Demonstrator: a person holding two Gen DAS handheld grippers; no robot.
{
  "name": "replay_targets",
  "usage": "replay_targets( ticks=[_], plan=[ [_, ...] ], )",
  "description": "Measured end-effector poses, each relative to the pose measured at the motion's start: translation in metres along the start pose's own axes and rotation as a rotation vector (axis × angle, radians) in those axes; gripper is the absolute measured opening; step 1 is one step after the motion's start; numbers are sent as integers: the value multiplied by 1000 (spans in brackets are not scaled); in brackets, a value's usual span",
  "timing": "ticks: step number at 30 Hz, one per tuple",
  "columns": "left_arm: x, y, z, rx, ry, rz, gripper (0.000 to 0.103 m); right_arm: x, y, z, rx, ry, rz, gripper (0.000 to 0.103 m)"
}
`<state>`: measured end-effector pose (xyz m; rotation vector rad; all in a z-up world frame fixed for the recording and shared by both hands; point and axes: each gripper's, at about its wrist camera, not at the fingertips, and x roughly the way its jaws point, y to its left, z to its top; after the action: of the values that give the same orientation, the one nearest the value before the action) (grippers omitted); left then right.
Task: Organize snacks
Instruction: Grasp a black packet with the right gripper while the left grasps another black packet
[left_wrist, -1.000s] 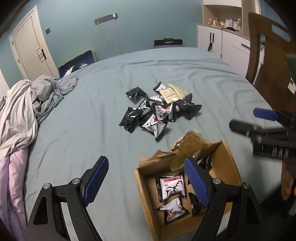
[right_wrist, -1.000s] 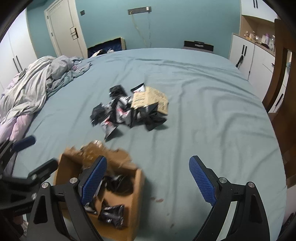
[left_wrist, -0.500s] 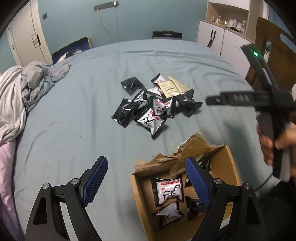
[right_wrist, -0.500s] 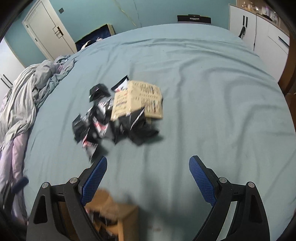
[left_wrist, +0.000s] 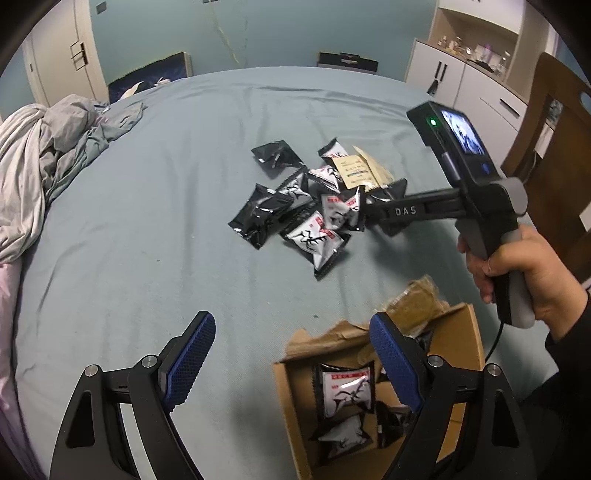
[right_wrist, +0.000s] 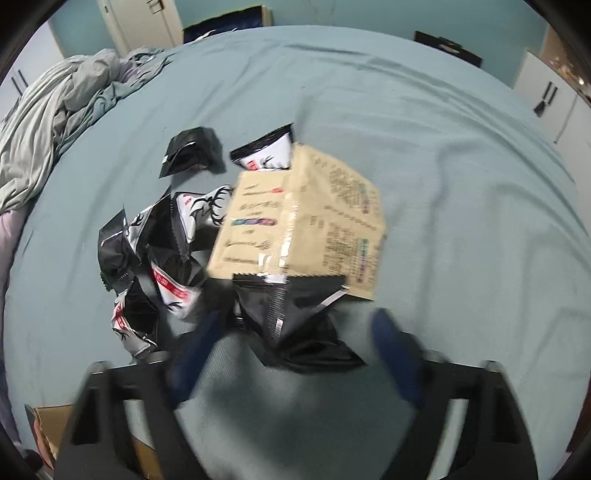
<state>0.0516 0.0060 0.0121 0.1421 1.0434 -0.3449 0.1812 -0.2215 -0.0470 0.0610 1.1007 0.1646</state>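
A pile of black-and-white snack packets (left_wrist: 314, 206) (right_wrist: 170, 251) lies mid-bed, with a tan packet (left_wrist: 356, 171) (right_wrist: 306, 225) on top. An open cardboard box (left_wrist: 461, 339) near the front edge holds several packets (left_wrist: 347, 387). My left gripper (left_wrist: 291, 360) is open and empty, hovering by the box's left side. My right gripper (right_wrist: 291, 343) is open, low over the pile, its fingers either side of a black packet (right_wrist: 295, 317). In the left wrist view its body (left_wrist: 417, 210) reaches into the pile's right side.
The blue-grey bed sheet (left_wrist: 147, 229) spreads all round. Crumpled bedding (left_wrist: 44, 147) lies at the left. A wooden chair (left_wrist: 546, 122) and white cabinets (left_wrist: 461, 74) stand at the right. A corner of the box (right_wrist: 48, 424) shows bottom left in the right wrist view.
My right gripper has swung from beside the box forward and down onto the snack pile. My left gripper has stayed open by the box, shifting only slightly.
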Motion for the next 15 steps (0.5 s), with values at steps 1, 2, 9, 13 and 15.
replay_targets(
  ticks=[1, 2, 9, 13, 15],
  plan=[
    [1, 2, 1, -6, -2, -1, 87, 2, 0, 1, 6, 9, 17, 46],
    [2, 5, 2, -15, -3, -6, 87, 3, 0, 1, 15, 14, 31, 46],
    [17, 20, 18, -33, -11, -6, 87, -54, -6, -7, 99, -112, 146, 44],
    [31, 20, 40, 53, -12, 12, 87, -108, -5, -36, 137, -184, 208, 44],
    [39, 16, 50, 124, -27, 62, 87, -131, -5, -56, 139, -209, 239, 44]
  ],
)
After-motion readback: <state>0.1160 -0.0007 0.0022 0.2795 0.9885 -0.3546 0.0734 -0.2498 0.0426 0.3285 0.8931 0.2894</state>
